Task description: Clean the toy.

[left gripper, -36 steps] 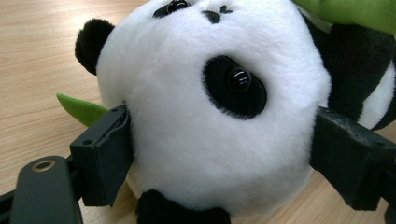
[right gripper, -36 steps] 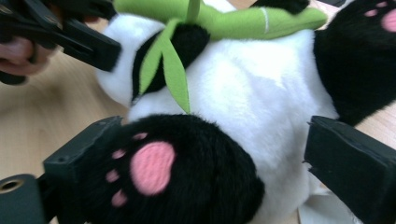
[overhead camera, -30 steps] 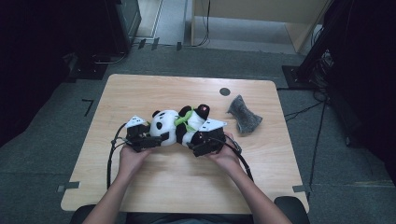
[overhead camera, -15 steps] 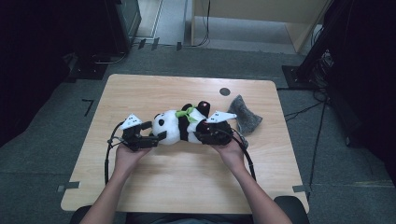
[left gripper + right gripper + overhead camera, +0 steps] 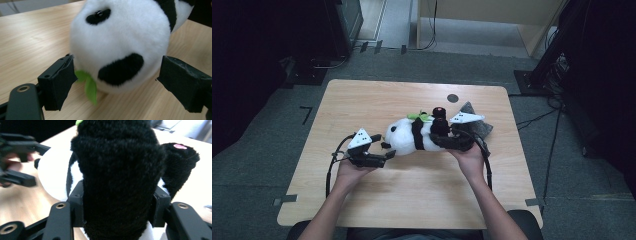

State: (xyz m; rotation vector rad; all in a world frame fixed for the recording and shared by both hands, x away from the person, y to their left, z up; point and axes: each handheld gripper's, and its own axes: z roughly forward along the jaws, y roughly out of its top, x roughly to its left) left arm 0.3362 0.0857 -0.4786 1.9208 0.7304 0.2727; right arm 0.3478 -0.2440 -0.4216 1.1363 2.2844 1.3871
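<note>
Right gripper [image 5: 117, 212]: clamped on a black plush leg [image 5: 120, 177] of the panda [image 5: 414, 136]; jaws have just been closing, pads pressed into the pile on both sides.
Left gripper [image 5: 117, 82]: jaws apart, one either side of the panda's head [image 5: 120, 42]; whether the left pad touches the fur cannot be told, the right pad stands clear.
Left gripper, high view [image 5: 379, 159]: just off the head end of the panda, held in the left hand [image 5: 349, 172].
Right gripper, high view [image 5: 443, 140]: at the leg end of the panda, held in the right hand [image 5: 469, 157].
Panda: lies on its side near the middle of the table [image 5: 362, 100], head toward the left gripper; soft, rounded, white fleece body with a black band and black limbs.
Head detail: oval black eye patch with a glossy bead eye [image 5: 99, 12], second black patch lower down.
Second leg [image 5: 178, 167]: black plush, pink spot on the sole, beside the clamped leg.
Leaf [image 5: 90, 86]: flat green felt, pointed, under the head, against the table.
Grey cloth [image 5: 477, 122]: crumpled, just beyond the leg end of the panda.
Table: pale wood grain, smooth, rounded corners.
</note>
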